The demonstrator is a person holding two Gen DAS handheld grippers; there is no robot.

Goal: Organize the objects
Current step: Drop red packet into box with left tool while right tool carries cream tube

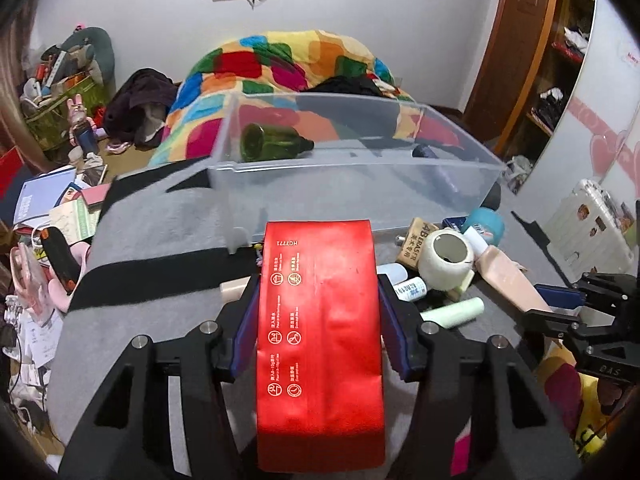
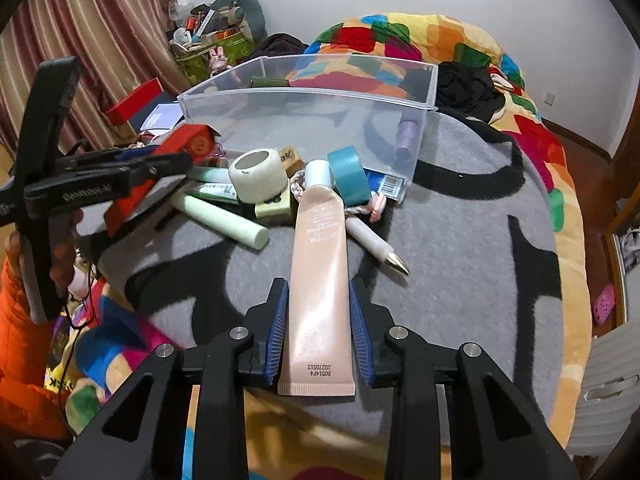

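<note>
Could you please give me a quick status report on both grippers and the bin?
Left gripper shut on red packet. Right gripper around pink tube, grip unclear. Clear bin ahead, green bottle inside. Loose pile between grippers and bin.

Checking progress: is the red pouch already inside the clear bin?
No, the red pouch sits clamped in the left gripper, short of the clear bin.

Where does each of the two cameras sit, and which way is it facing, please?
Left wrist view: sits on the left hand-held gripper, facing along its fingers toward the clear bin and bed; its fingers pinch a red pouch, and the right hand-held gripper shows at the right edge.
Right wrist view: sits on the right hand-held gripper, facing the same bin from further right; its fingers flank a pink tube, and the left hand-held gripper and an orange sleeve show at left.
Shared: bin, white tape roll, green bottle, colourful blanket.
</note>
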